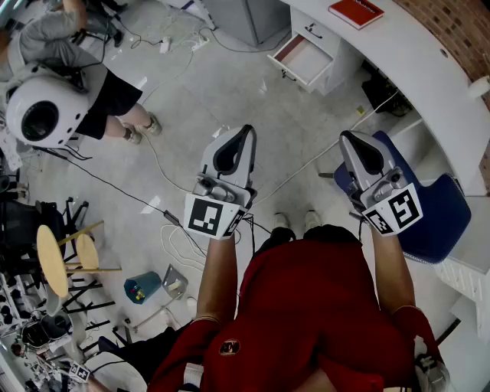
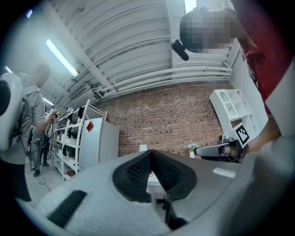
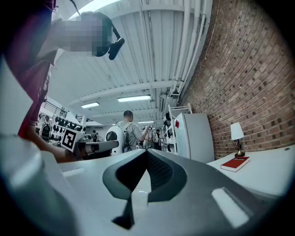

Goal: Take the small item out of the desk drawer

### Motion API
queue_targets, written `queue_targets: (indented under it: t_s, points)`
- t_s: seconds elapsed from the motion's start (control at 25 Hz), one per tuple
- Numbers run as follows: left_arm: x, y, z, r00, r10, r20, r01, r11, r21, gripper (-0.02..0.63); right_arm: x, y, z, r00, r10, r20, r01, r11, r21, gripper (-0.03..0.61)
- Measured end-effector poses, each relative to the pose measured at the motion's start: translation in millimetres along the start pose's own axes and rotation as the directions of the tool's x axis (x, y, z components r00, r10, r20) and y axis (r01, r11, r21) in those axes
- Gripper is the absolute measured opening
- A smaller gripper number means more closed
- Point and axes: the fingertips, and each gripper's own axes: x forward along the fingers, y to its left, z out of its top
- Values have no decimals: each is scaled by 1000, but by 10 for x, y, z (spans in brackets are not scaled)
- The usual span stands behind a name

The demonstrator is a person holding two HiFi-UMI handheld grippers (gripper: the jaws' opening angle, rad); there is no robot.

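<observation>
The white desk point(image 1: 429, 69) curves along the upper right, and its drawer point(image 1: 305, 59) stands pulled open with a pale pink inside. No small item shows in it from here. I hold both grippers up at chest height over the floor, well short of the desk. My left gripper point(image 1: 248, 129) has its jaws together on nothing, and in its own view the left gripper point(image 2: 151, 153) points at the brick wall. My right gripper point(image 1: 345, 135) is shut and empty too, and in its own view the right gripper point(image 3: 146, 151) points into the room.
A red book point(image 1: 356, 11) lies on the desk, also seen as the red book point(image 3: 235, 163) beside a lamp point(image 3: 237, 133). A blue chair point(image 1: 432, 210) stands at my right. Cables point(image 1: 164, 164) run over the floor. A person point(image 1: 92, 84) and stools point(image 1: 65, 256) are at left.
</observation>
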Motion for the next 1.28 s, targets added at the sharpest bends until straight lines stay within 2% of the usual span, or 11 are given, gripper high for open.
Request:
queue_targets:
  t_s: [0.44, 0.92, 1.28]
  points:
    - [-91, 296, -8, 1000, -8, 21, 8, 1000, -2, 2, 256, 117, -17, 1000, -11, 8, 11, 1000, -4, 11]
    - [-240, 791, 6, 998, -45, 41, 45, 999, -10, 2, 718, 288, -164, 998, -43, -36, 41, 998, -44, 12]
    - [28, 1109, -134, 997, -67, 41, 67, 998, -2, 2, 1018, -12, -337, 995, -72, -62, 70, 997, -32, 12]
